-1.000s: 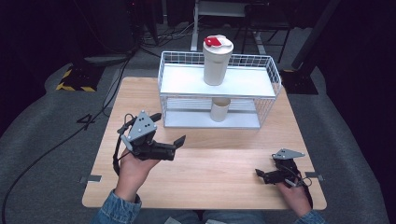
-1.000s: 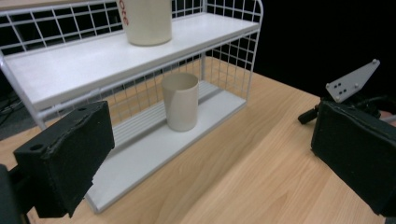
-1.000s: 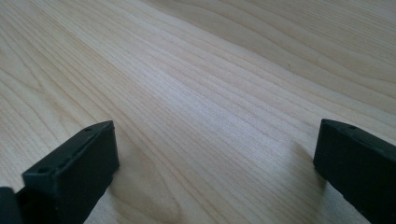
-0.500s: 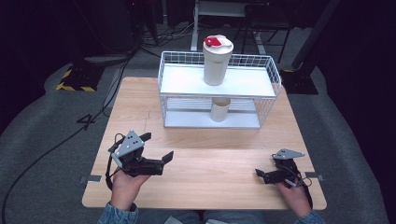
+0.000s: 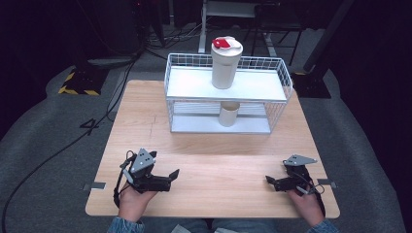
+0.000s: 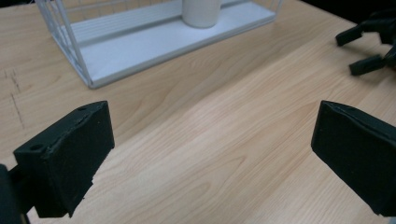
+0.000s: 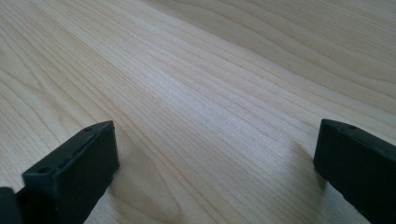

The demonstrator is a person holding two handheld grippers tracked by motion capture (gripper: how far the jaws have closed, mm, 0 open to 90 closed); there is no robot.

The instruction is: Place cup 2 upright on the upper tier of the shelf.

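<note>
A white two-level wire rack [image 5: 274, 82] stands at the back of the wooden table [image 5: 214, 150]. On its upper shelf stands a tall white cup with a red-marked lid [image 5: 226, 62]. A smaller white cup [image 5: 228, 114] stands on the lower shelf, and its base [image 6: 201, 11] appears in the left gripper view. My left gripper [image 5: 172, 177] rests near the front left edge, open and holding nothing. My right gripper [image 5: 272, 183] lies low near the front right edge, open and holding nothing; its jaws stand wide apart just above the wood in the right gripper view.
The rack's lower shelf [image 6: 140, 39] has free room beside the small cup. The right gripper [image 6: 369, 46] shows far off in the left gripper view. A grey floor with cables and dark equipment surrounds the table.
My left gripper has moved back toward the front edge and down onto the table. The right gripper has stayed where it was.
</note>
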